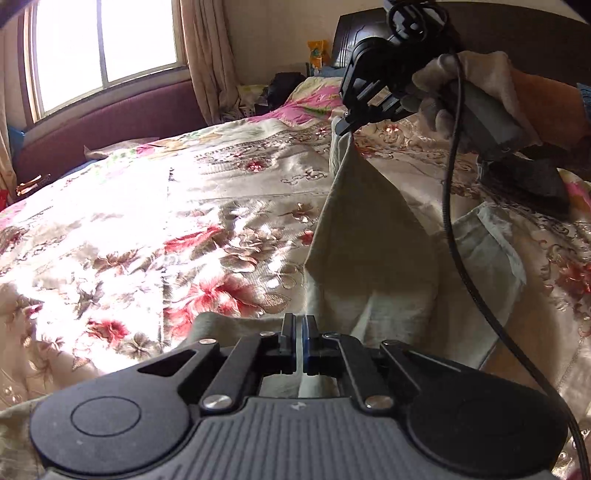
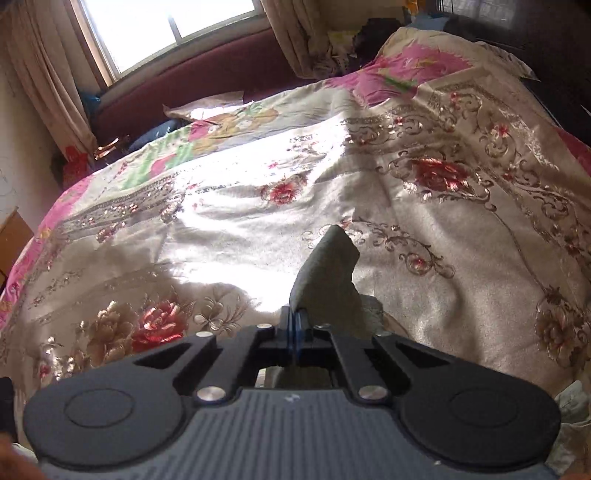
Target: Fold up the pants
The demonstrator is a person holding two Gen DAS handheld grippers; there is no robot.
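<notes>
Beige pants (image 1: 365, 229) lie on a floral bedspread (image 1: 147, 229), with one part pulled up into a tent. In the left wrist view my left gripper (image 1: 299, 321) is at the bottom, shut on a fold of the pants close to the bed. Higher up and farther back, my right gripper (image 1: 345, 123) is held by a gloved hand (image 1: 461, 85) and pinches the top corner of the raised cloth. In the right wrist view the right gripper (image 2: 294, 314) is shut on the pants (image 2: 325, 266), and a flap of cloth sticks up past its fingertips.
A black cable (image 1: 452, 206) hangs from the right gripper across the pants. A bright window (image 1: 103, 40) with curtains and a maroon bench (image 1: 110, 125) lie beyond the bed. A pink pillow (image 2: 413, 70) and a dark headboard (image 1: 362, 33) are at the far right.
</notes>
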